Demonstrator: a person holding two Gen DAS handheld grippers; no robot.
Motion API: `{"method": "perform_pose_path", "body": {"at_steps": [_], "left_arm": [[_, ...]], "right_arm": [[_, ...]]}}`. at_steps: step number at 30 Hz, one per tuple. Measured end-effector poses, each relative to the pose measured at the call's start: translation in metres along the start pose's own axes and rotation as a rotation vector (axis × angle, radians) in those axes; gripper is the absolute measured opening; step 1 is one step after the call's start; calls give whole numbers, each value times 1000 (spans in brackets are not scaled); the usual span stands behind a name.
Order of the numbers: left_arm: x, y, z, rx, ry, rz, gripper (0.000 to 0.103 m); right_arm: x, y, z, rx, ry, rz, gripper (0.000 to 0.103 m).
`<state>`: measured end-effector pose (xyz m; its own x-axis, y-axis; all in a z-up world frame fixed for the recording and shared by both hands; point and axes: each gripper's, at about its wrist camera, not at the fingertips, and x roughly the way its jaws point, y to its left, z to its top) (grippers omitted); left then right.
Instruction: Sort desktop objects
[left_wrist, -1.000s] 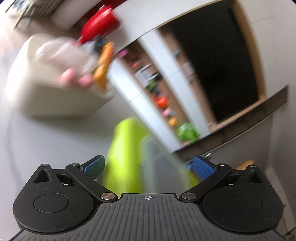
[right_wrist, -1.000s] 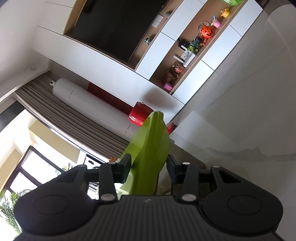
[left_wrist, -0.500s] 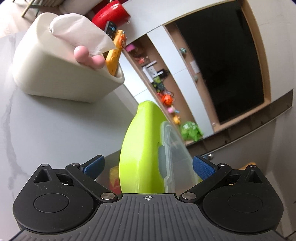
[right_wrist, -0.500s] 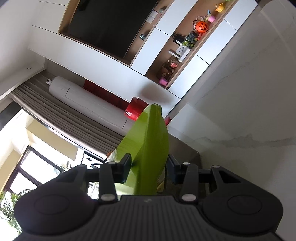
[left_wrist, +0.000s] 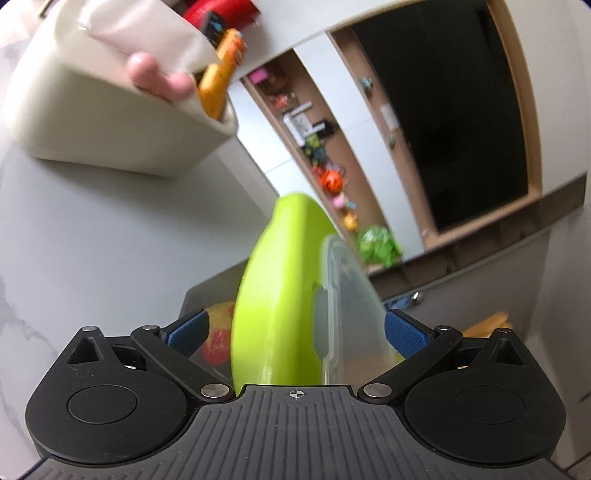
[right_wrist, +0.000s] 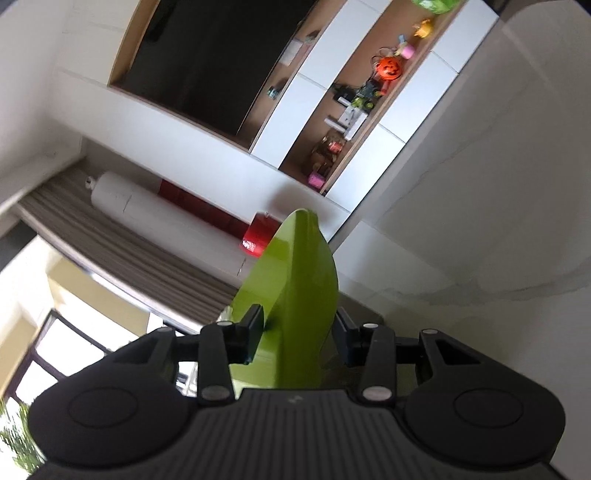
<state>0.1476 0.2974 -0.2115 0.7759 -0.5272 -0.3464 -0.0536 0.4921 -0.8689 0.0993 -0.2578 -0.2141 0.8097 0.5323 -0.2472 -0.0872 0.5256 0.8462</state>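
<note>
A lime green container (left_wrist: 275, 288) with a clear plastic lid (left_wrist: 347, 295) stands on edge between the fingers of my left gripper (left_wrist: 297, 330). The blue pads (left_wrist: 406, 332) stand wide apart on either side of it, so the left gripper is open. In the right wrist view my right gripper (right_wrist: 297, 334) is shut on the same green container (right_wrist: 295, 291), its black pads pressing both sides. A cream storage bin (left_wrist: 92, 122) sits on the table at upper left, holding an orange item (left_wrist: 221, 81), a pink item (left_wrist: 147, 72) and a beige cloth.
The white marble table (left_wrist: 92, 240) stretches under the bin. A red and yellow item (left_wrist: 218, 339) lies low behind the left fingers. Behind are a wall unit with a dark TV (right_wrist: 210, 62) and toy shelves (right_wrist: 369, 85).
The left view has shifted: the cream bin now looms larger and higher at upper left. The green container stays between the left fingers. The right gripper keeps its grip; its view has rotated slightly.
</note>
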Motion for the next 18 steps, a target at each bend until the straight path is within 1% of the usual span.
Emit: {"method": "perform_pose_path", "body": {"at_steps": [3, 7, 10, 14, 18], "left_arm": [[-4, 7, 5, -19, -18, 11, 103], [8, 9, 4, -2, 32, 25, 103], [14, 7, 1, 13, 63, 12, 103], [13, 1, -3, 46, 73, -37, 103], [27, -4, -9, 70, 118, -35, 103]], "right_arm": [[5, 3, 3, -8, 5, -6, 45], [3, 2, 1, -15, 0, -6, 45], [-2, 0, -2, -28, -11, -7, 46], [-6, 5, -6, -70, -25, -25, 49], [-7, 11, -8, -98, -22, -37, 51]]}}
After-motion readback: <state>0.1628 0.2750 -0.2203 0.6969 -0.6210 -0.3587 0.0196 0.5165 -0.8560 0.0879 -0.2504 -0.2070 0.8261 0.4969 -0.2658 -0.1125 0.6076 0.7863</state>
